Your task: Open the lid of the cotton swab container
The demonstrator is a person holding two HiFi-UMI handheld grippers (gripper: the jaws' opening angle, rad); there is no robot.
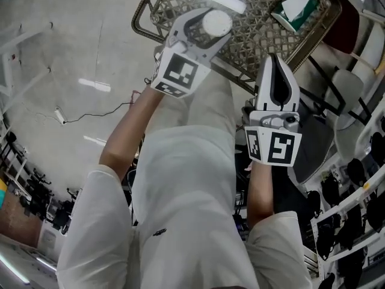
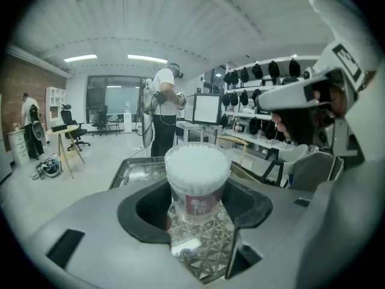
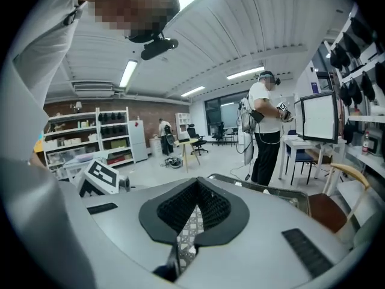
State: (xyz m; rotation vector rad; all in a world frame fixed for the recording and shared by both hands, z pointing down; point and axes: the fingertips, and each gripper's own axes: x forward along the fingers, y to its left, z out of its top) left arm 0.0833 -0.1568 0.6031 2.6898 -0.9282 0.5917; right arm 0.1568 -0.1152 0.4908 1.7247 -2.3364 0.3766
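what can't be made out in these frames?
1. Cotton swab container: head view and left gripper view show only a white top; whether a clear lid sits on it is unreadable.
2. Container's base: head view, hidden behind the left gripper.
3. Green-white item on the table: head view, too small to identify.

The premises are identified as an open-plan laboratory workroom. A polished floor [image 2: 102,161], a brick wall [image 2: 24,80], ceiling strip lights [image 3: 127,73], stocked shelves [image 3: 114,134], a desk [image 3: 299,142] bearing a monitor [image 3: 319,116] and wheeled office chairs [image 2: 75,138] are noted. Rows of dark devices [image 2: 258,72] are hung on one wall, and a standing person [image 3: 264,131] fitted with head-worn equipment is observed.
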